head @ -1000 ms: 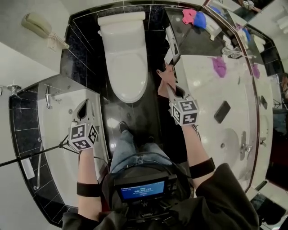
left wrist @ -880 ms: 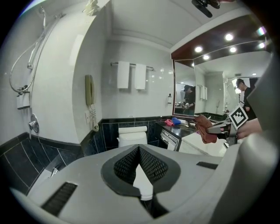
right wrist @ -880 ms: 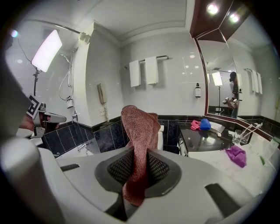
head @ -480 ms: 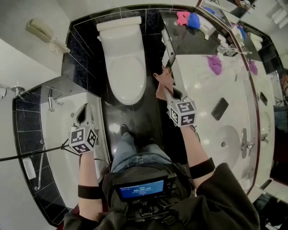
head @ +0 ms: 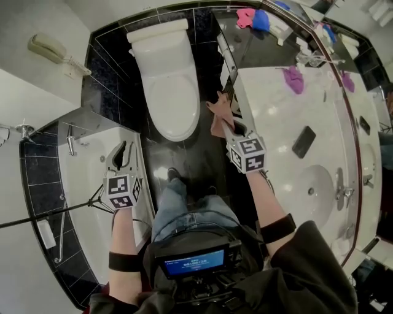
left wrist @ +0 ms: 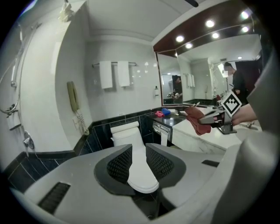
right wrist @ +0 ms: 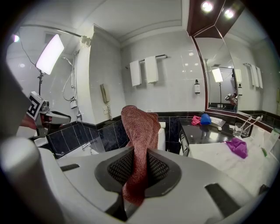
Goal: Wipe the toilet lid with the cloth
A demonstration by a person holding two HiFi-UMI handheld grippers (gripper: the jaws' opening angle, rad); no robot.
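The white toilet [head: 175,101] stands with its lid down against the black tiled wall. My right gripper [head: 222,121] is shut on a reddish cloth [head: 218,110], to the right of the bowl and beside the counter edge. In the right gripper view the cloth [right wrist: 140,127] rises from between the pads of the right gripper [right wrist: 139,168] and hides most of the toilet. My left gripper [head: 122,147] hangs over the bathtub rim. Its jaws have just been opening and nothing is between them. Through the left gripper [left wrist: 139,164] the toilet lid [left wrist: 140,177] shows.
A bathtub [head: 86,178] lies at the left. The marble counter [head: 276,116] at the right carries a phone [head: 303,141], a purple cloth [head: 293,78] and a sink [head: 319,190]. Pink and blue cloths [head: 252,18] lie on the dark shelf behind. A wall telephone [head: 46,46] hangs at the upper left.
The left gripper has shifted a little to the right and rolled. The right gripper, still holding the cloth, has edged slightly left towards the toilet.
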